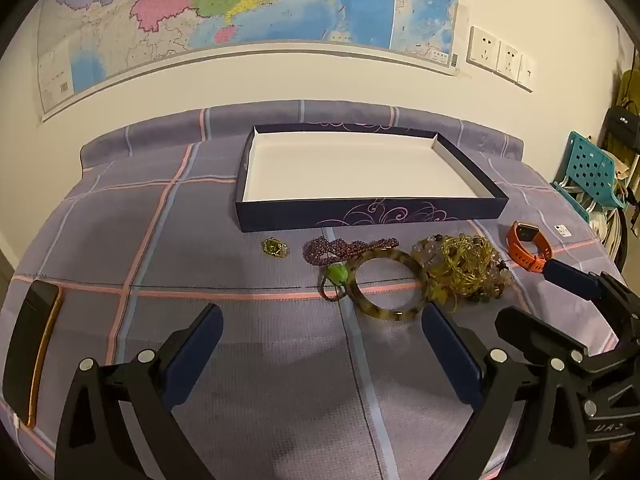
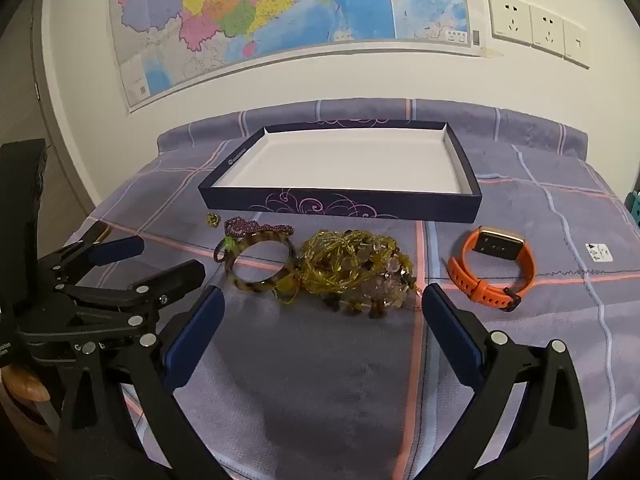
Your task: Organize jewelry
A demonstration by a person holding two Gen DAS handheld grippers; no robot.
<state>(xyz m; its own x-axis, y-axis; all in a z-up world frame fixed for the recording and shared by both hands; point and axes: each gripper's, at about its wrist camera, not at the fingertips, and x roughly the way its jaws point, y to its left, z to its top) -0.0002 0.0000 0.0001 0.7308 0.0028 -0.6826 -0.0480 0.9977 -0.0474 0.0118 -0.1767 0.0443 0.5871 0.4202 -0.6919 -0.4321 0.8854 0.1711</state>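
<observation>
No legible text on map [image 2: 288, 4].

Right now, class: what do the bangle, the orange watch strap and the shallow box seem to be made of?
Bangle: probably resin or acrylic, glossy, translucent brown mottling.
Orange watch strap: likely silicone rubber, matt, ribbed and bending in a loop.
Shallow box: looks like printed cardboard, thin straight walls, plain white inside.

Tongs [image 2: 320, 312] wide apart; beads [image 2: 352, 272] betw. tips.
</observation>
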